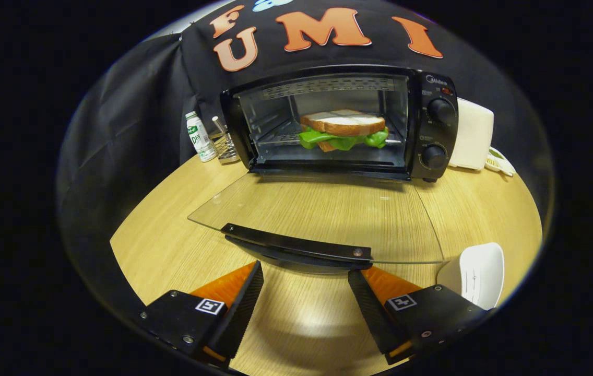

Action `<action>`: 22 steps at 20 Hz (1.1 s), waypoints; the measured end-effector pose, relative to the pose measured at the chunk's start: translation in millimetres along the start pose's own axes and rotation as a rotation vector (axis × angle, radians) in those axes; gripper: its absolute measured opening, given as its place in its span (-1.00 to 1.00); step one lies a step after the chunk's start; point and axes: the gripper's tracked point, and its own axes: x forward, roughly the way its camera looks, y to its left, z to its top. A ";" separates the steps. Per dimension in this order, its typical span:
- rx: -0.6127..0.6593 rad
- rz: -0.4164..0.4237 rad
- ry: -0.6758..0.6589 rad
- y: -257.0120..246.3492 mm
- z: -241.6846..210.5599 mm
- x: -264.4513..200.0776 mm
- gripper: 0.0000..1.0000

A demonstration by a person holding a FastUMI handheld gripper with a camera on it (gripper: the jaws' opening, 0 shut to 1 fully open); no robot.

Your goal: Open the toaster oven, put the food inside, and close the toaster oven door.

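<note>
A black toaster oven (435,122) stands at the back of the wooden table (155,245), its glass door (322,214) folded down flat toward me. A sandwich (343,130) with white bread and green lettuce rests on the rack inside the oven. The door's black handle (296,244) lies just ahead of my fingers. My gripper (306,274) is open, its fingers spread wide just short of the handle, with nothing between them.
A small bottle with a green label (198,137) and a wire holder (224,146) stand left of the oven. A white appliance (471,136) sits right of it. A white dish (476,271) lies on the table beside my right finger.
</note>
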 end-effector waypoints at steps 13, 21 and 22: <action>-0.075 -0.121 -0.232 -23.6 135.4 -2.0 0.95; -0.075 -0.157 -0.458 -31.8 215.9 -52.1 0.97; -0.082 -0.162 -0.498 -32.4 228.8 -66.5 0.97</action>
